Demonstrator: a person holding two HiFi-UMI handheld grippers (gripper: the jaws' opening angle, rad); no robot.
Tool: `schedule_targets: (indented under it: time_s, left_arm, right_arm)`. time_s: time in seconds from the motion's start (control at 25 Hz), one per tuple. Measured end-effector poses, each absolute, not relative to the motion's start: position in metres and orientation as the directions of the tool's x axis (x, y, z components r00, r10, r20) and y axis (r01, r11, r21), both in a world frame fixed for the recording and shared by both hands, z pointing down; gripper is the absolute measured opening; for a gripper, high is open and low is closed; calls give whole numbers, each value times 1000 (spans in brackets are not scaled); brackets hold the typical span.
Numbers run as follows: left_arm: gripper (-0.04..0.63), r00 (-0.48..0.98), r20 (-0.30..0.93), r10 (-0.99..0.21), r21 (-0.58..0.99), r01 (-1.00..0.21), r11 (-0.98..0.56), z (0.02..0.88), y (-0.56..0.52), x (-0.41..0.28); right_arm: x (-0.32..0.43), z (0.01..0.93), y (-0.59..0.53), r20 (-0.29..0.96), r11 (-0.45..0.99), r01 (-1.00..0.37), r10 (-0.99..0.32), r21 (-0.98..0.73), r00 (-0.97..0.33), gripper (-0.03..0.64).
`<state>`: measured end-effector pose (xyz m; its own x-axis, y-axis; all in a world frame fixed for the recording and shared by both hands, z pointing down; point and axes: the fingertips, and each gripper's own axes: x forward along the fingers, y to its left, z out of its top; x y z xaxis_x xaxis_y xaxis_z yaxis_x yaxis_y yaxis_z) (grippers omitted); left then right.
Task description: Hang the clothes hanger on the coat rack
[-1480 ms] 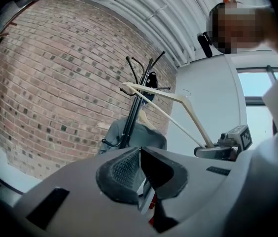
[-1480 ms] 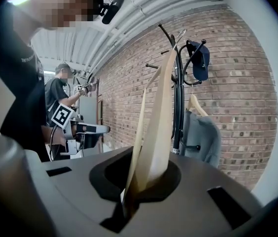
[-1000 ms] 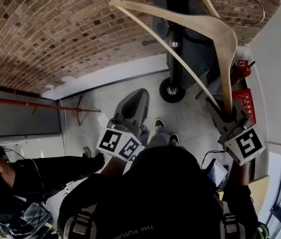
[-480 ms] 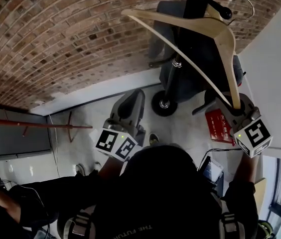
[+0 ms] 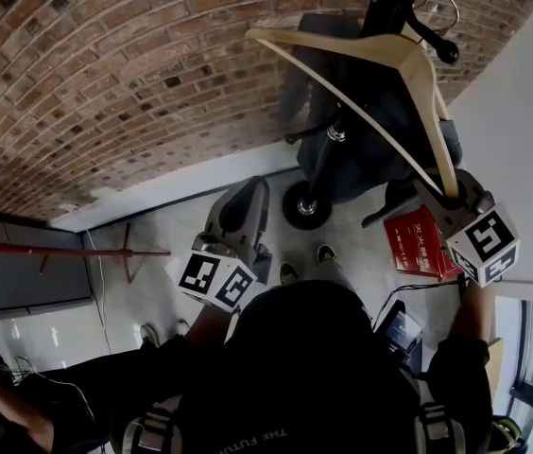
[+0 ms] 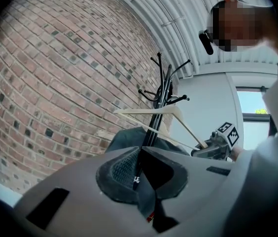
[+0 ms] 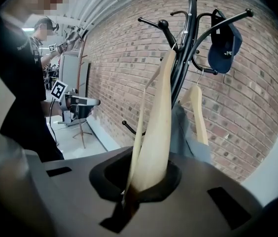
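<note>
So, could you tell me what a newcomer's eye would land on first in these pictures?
Most likely the pale wooden hanger, clamped by one end in the right gripper and held up close to the black coat rack at the top right of the head view. After that, the red brick wall behind it, and the navy cap hanging from a rack arm in the right gripper view.

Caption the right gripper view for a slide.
Right gripper shut on a wooden hanger, held up beside the black coat rack that bears a cap.
</note>
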<state>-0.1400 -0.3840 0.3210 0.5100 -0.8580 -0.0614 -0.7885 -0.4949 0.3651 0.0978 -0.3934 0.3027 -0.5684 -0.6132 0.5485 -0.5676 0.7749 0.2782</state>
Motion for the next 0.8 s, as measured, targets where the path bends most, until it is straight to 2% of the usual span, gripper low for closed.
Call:
schedule_targets:
  time_s: [0.52, 0.8]
  left_arm:
    - [31, 485, -44, -874, 370, -804, -465, 324, -393, -140]
    - [31, 493, -43, -869, 365, -802, -473, 323, -394, -137]
  right_arm:
    - [104, 330, -408, 638, 807, -512, -565, 295, -523, 18]
    - [106, 337, -410, 640, 812, -516, -553, 273, -533, 18]
